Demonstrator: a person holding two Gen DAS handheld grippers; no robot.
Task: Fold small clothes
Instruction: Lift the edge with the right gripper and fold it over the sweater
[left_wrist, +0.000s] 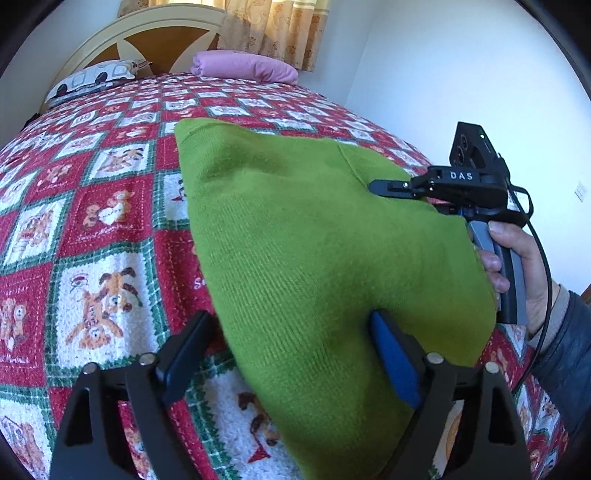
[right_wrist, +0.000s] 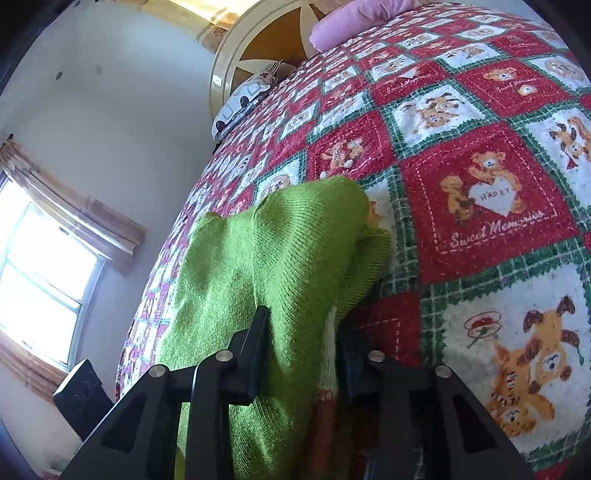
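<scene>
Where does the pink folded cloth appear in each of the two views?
Left wrist view: the pink cloth lies top centre, at the head of the bed.
Right wrist view: top edge, right of centre.
Shared landmark: the cream headboard beside it.

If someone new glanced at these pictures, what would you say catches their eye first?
The bright green sweater fills the middle of both views, lifted over the bed. Under it spreads a red, white and green teddy-bear quilt. The right tool pinches the sweater's far edge, while the left tool sits wide around its near part.
</scene>
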